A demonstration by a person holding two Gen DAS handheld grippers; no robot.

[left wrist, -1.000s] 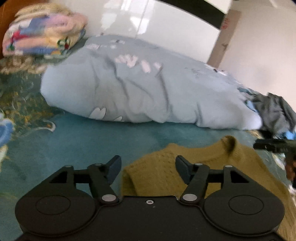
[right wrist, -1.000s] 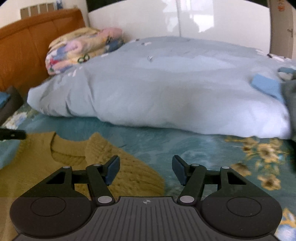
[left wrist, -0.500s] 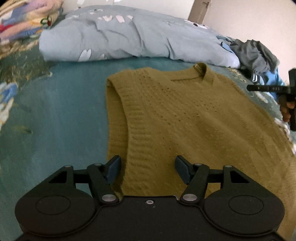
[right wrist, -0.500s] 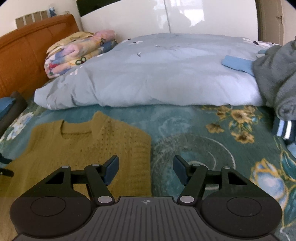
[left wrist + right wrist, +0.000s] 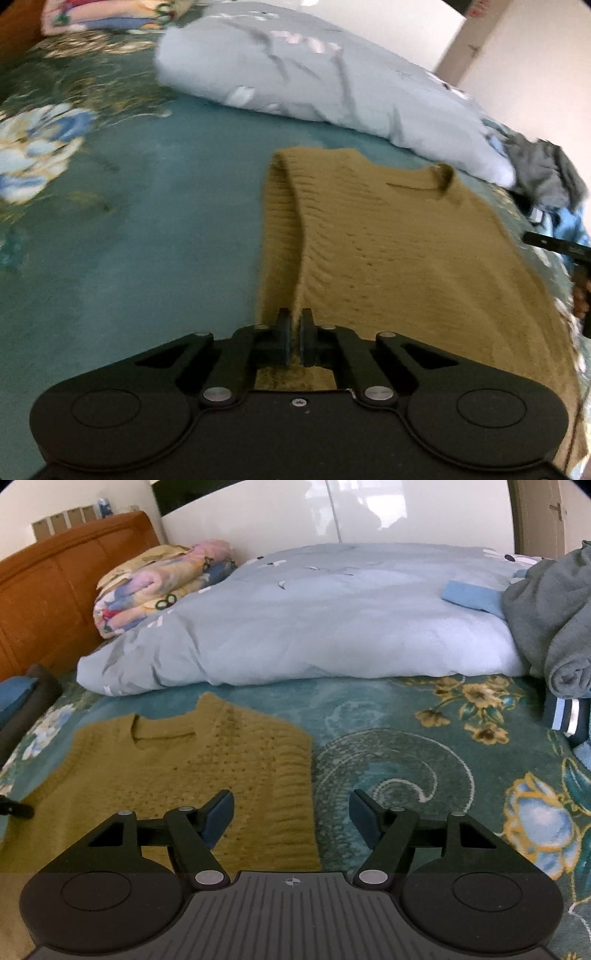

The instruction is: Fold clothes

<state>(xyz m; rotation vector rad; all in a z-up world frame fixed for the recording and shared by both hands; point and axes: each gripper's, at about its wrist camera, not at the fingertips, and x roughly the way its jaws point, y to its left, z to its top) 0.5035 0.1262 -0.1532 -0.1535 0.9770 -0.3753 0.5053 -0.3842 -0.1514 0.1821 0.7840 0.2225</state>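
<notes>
A mustard-yellow knitted vest (image 5: 388, 240) lies flat on the teal flowered bedspread (image 5: 129, 229), neck toward the duvet. My left gripper (image 5: 294, 334) is shut on the ribbed armhole edge of the vest's left side, and that edge stands up in a ridge. The vest also shows in the right wrist view (image 5: 192, 771). My right gripper (image 5: 291, 814) is open and empty, just above the vest's right edge, with its left finger over the knit and its right finger over the bedspread (image 5: 424, 760). The right gripper's tip shows in the left wrist view (image 5: 554, 243).
A rolled pale-blue duvet (image 5: 314, 620) lies across the bed behind the vest. A folded colourful blanket (image 5: 159, 583) sits at the wooden headboard (image 5: 55, 587). A grey garment pile (image 5: 554, 609) lies at the right, with a dark striped item (image 5: 565, 716) below it.
My left gripper has closed on the vest's left armhole edge and lifted it into a ridge. My right gripper has stayed open and moved slightly closer over the right edge.
</notes>
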